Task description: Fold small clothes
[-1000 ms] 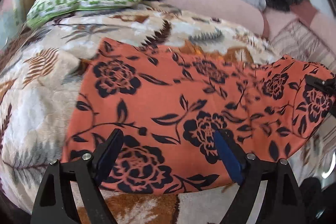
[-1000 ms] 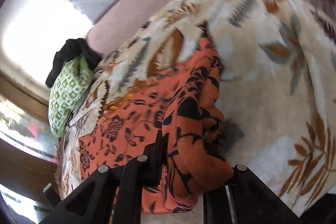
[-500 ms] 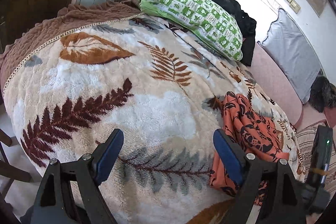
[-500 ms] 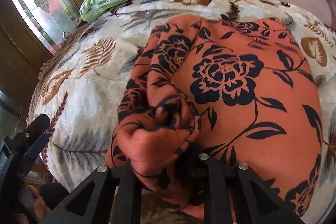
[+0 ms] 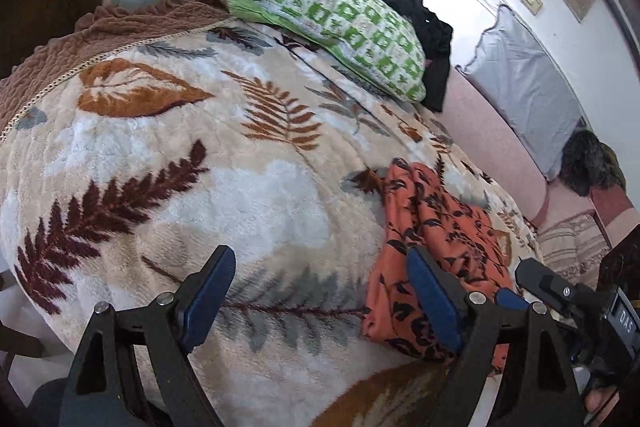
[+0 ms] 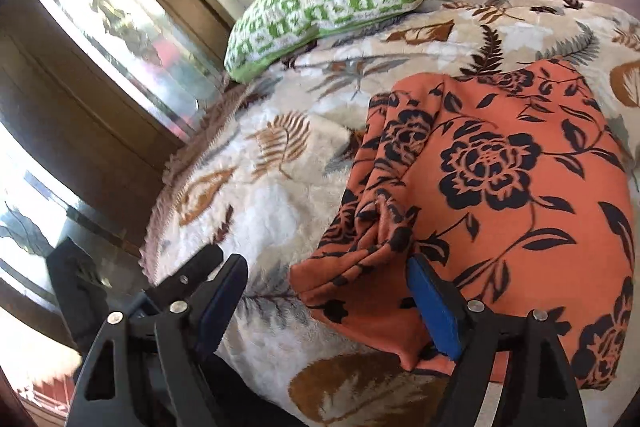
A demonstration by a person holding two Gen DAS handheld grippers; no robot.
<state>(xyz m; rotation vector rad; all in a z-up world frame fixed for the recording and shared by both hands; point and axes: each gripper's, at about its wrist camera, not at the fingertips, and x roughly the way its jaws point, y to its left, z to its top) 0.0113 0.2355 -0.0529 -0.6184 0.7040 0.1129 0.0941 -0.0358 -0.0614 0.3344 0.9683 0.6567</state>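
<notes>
Nearest in the right wrist view, the right gripper (image 6: 326, 301) has its jaws opening, and the bunched corner of the orange floral garment (image 6: 500, 195) lies between them, loose, with no pad pressing on it; the blue pad on the right side stands just beside the cloth's near edge. The left gripper (image 5: 320, 297) hangs with its jaws wide apart and nothing between them, over bare blanket just left of the garment. The garment lies on the leaf-patterned blanket (image 5: 168, 163), folded over on itself, its left edge rumpled into ridges and its broad top face fairly flat. Beyond the garment, toward the head of the bed, a green-and-white checked pillow (image 5: 336, 23) rests on the blanket. A black cloth (image 5: 420, 23) is heaped behind the pillow, touching it. Right of the garment and further off, a pale grey cushion (image 5: 520, 79) leans on the wall above a pink sofa (image 5: 492, 147)
</notes>
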